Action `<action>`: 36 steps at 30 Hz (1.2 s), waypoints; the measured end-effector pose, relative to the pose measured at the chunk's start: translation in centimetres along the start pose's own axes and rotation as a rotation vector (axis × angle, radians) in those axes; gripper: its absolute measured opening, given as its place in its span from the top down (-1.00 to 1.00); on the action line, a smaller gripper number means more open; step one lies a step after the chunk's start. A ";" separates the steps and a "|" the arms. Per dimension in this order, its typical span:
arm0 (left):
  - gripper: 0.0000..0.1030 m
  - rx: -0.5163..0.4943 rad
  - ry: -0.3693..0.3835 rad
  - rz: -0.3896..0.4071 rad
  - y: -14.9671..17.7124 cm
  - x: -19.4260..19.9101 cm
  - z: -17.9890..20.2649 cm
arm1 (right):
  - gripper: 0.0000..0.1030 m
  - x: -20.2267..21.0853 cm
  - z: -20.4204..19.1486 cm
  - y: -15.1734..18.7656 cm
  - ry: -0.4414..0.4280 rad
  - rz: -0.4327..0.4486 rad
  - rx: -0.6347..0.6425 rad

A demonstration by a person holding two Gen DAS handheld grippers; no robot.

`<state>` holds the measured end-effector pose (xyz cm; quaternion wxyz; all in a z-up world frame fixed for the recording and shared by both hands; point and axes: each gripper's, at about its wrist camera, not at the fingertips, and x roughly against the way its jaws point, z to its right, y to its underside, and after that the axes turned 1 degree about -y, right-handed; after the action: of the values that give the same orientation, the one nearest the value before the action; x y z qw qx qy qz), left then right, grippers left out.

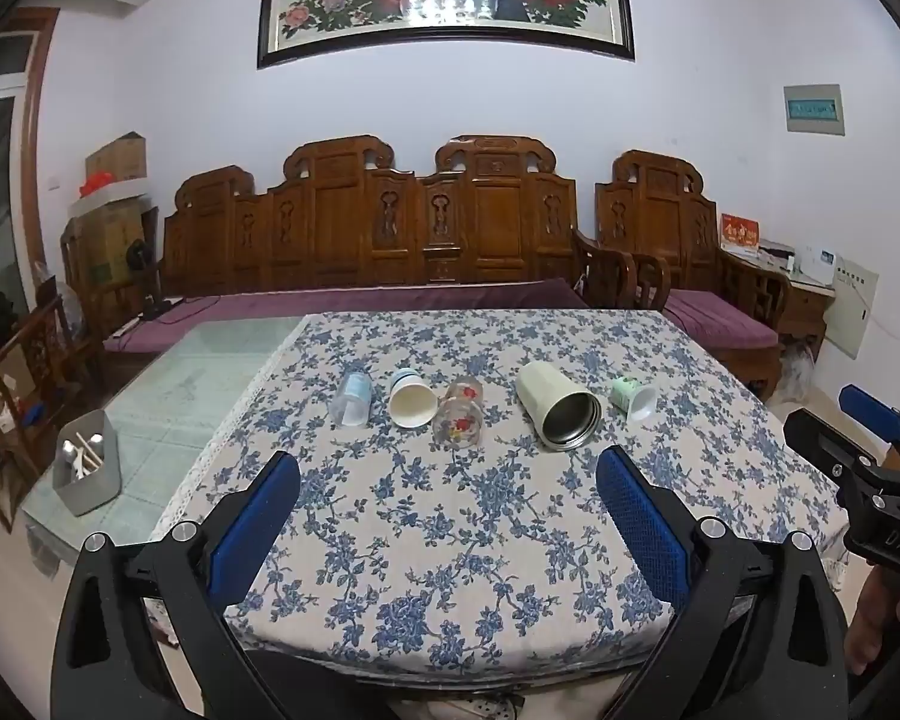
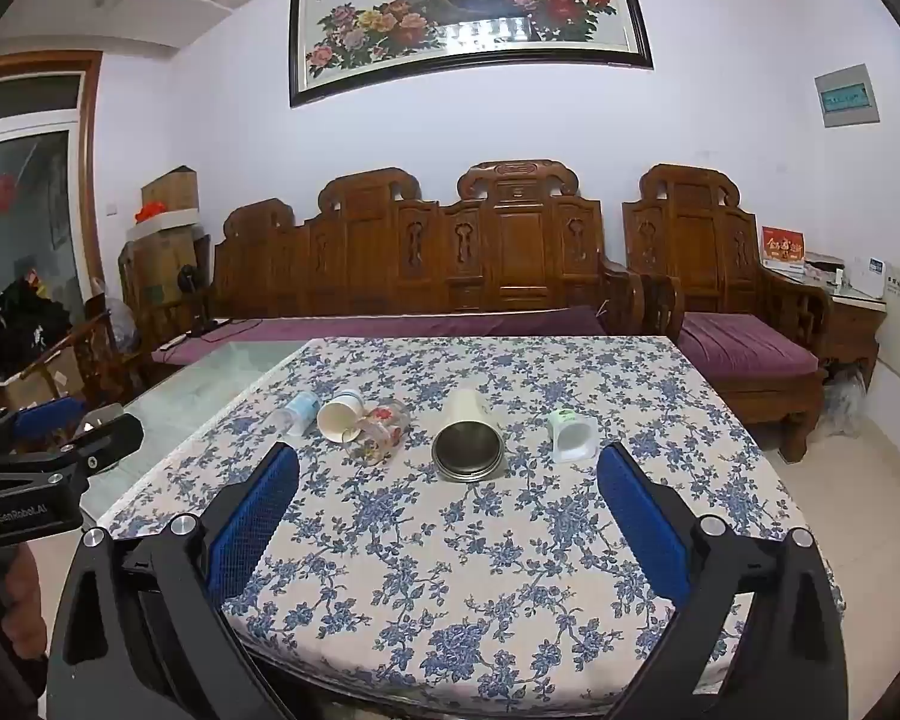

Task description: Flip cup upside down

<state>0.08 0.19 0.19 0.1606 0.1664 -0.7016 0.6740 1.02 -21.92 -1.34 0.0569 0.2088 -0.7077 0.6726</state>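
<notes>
Several cups lie on their sides in a row on the floral tablecloth [image 1: 450, 516]. From the left: a clear blue cup [image 1: 351, 399], a white paper cup [image 1: 411, 398], a flowered glass [image 1: 459, 413], a cream steel-lined tumbler [image 1: 558, 405] and a small green cup [image 1: 633, 397]. The same row shows in the right wrist view, with the tumbler [image 2: 468, 438] in the middle and the green cup [image 2: 570, 435] to its right. My left gripper [image 1: 448, 489] is open and empty, short of the row. My right gripper [image 2: 448, 489] is open and empty, also short of the row.
A grey box of utensils [image 1: 85, 463] stands on the glass table top [image 1: 168, 396] left of the cloth. A carved wooden sofa [image 1: 378, 240] with purple cushions stands behind the table. The right gripper shows at the right edge of the left wrist view [image 1: 870, 456].
</notes>
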 end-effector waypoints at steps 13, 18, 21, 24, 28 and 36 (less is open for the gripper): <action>-0.85 0.015 -0.006 0.006 -0.2 0.5 -0.1 | -0.95 -0.1 0.0 -0.1 0.001 0.000 0.000; -0.85 0.020 -0.006 0.010 -0.2 0.5 -0.1 | -0.95 0.0 -0.1 -0.1 0.005 0.001 0.000; -0.85 0.021 -0.005 0.010 -0.2 0.4 -0.1 | -0.95 0.0 0.0 -0.1 0.008 0.003 -0.001; -0.85 0.020 -0.005 0.010 -0.3 0.5 -0.2 | -0.95 0.0 0.1 -0.1 0.012 0.005 -0.001; -0.85 0.020 -0.003 0.015 -0.2 0.5 -0.2 | -0.95 0.1 -0.1 -0.2 0.012 0.006 0.001; -0.85 0.021 0.000 0.025 -0.3 0.7 -0.2 | -0.95 0.1 -0.1 -0.1 0.010 0.005 0.001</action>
<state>-0.46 0.42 0.75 0.1505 0.1595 -0.6964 0.6833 0.91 -21.81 -1.15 0.0588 0.2038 -0.7074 0.6743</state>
